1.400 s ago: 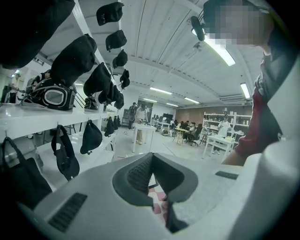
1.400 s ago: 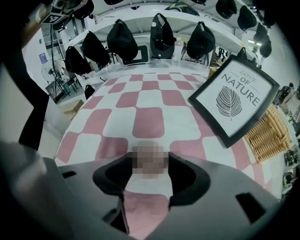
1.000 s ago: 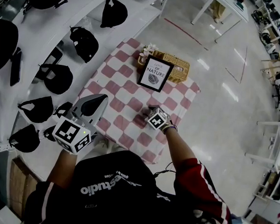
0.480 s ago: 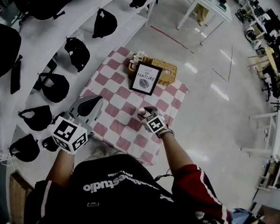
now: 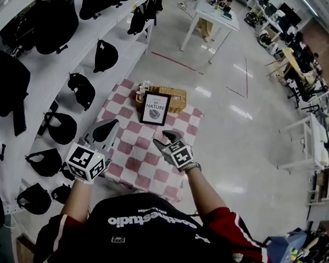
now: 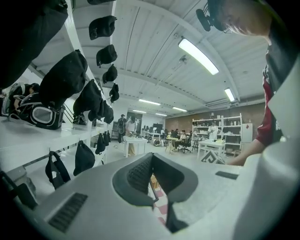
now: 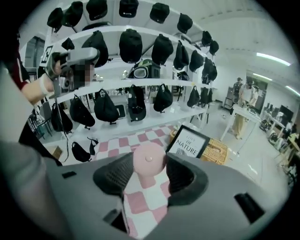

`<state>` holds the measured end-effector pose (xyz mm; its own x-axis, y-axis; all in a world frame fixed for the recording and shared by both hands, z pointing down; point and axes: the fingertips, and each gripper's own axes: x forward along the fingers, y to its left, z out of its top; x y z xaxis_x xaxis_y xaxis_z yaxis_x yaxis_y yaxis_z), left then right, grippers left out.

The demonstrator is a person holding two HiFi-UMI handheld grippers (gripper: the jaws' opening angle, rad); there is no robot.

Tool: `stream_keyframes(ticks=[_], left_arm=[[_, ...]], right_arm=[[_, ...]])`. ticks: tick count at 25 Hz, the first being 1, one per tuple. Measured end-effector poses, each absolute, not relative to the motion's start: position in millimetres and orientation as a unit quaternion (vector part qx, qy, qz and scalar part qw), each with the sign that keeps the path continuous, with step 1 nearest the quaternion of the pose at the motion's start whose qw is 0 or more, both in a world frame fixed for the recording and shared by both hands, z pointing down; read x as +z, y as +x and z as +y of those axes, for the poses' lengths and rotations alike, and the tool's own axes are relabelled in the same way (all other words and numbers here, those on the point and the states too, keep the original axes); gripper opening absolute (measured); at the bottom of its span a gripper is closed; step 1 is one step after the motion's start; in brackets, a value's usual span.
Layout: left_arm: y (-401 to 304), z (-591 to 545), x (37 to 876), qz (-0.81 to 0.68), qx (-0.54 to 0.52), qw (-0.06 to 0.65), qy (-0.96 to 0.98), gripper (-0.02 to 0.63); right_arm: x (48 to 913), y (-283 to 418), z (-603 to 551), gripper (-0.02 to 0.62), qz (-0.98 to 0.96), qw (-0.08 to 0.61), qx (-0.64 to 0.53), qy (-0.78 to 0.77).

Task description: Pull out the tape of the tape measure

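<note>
A round pink tape measure [image 7: 148, 157] sits between the pads of my right gripper [image 7: 150, 166], which is shut on it, and no tape shows out of the case. In the head view the right gripper [image 5: 165, 140] hangs over the middle of the red-and-white checked table [image 5: 131, 160], and its jaws hide the tape measure there. My left gripper [image 5: 103, 129] hovers at the table's left edge, apart from the right one. Its jaws [image 6: 152, 165] are shut with nothing between them.
A framed "nature" sign [image 5: 154, 108] leans against a wicker basket [image 5: 176, 96] at the table's far end. White shelves with black bags and caps [image 5: 58, 67] run along the left. Polished floor lies to the right, and a white table [image 5: 212, 15] stands farther off.
The head view has pulled back and up. My right gripper has lifted off the cloth with the pink tape measure. The left gripper stays by the table's left edge.
</note>
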<state>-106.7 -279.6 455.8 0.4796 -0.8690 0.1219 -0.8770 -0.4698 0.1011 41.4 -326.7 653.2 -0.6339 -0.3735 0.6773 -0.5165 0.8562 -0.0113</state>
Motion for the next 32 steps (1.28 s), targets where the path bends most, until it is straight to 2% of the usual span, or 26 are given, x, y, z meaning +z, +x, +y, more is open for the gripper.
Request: stream_keyframes(ticks=[12,17,19,29,32], left_arm=[[-85.0,-272.6,403.2,-0.463,-0.014,0.031,0.886,0.003],[-71.9,-258.7,378.9,-0.439,-0.016,0.008,0.898,0.003],[-66.8,-254.8,370.3,-0.428,-0.017,-0.003,0.904,0.003],[-47.2,-247.2,354.2,-0.398,-0.023,-0.037,0.916,0.006],[-37.6,-239.4,349.7,-0.373,-0.021,-0.049,0.926,0.063]], right_arm=[[457.6,56.5,-299.3,0.219,-0.919,0.154,0.099,0.349],[390.4,78.5,-280.5,0.219,-0.913,0.042,0.136,0.383],[375.1,85.9,-273.6,0.219,-0.909,0.017,0.144,0.390],[367.5,88.7,-253.0,0.219,-0.904,0.031,0.136,0.404],[366.9,88.2,-250.1,0.219,-0.904,0.039,0.138,0.404]])
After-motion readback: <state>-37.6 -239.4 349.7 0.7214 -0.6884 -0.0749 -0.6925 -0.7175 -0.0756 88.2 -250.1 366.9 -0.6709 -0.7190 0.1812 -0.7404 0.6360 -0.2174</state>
